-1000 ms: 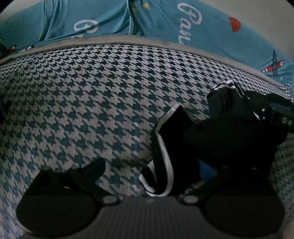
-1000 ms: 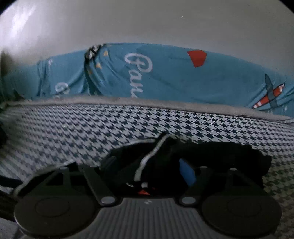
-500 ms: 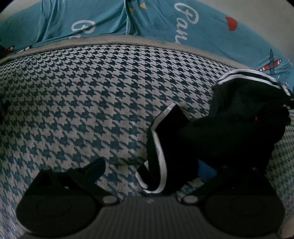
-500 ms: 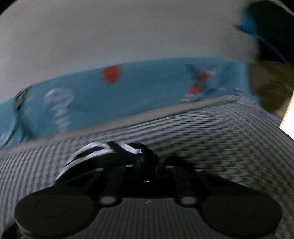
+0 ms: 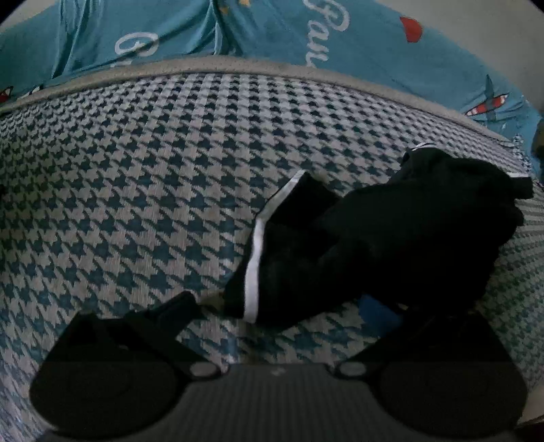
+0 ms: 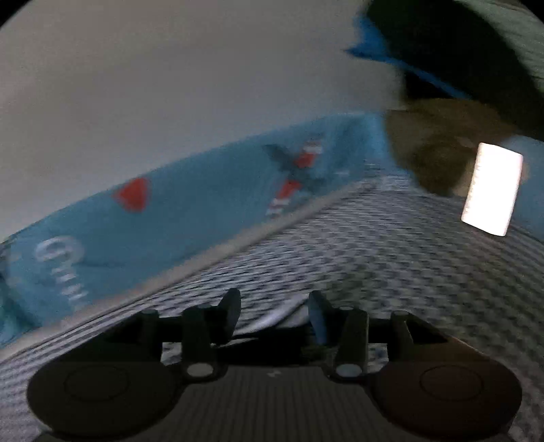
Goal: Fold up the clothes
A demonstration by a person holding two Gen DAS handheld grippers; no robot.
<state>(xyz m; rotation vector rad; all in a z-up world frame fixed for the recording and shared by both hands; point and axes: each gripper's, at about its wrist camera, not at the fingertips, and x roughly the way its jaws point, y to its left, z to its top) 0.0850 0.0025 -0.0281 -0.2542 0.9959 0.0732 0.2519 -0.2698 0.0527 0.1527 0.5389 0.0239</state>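
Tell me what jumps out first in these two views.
The crumpled black garment with a white side stripe lies right of centre on the blue-and-white houndstooth bedcover. Behind it, a teal printed sheet with red shapes and white lettering runs along the far edge. In the blurred right wrist view, a bright white rectangle glows at far right.

A black fabric garment with a white side stripe (image 5: 391,238) lies crumpled in a loose heap on the houndstooth bed cover, ahead of the left fingers (image 5: 176,306) and toward their right. One flat panel edged by the white stripe reaches down to just between those fingers, while the bulkier bunched part rises beyond the right-hand finger, partly covering it. A thin white trim shows at its far edge. The right wrist view is blurred.
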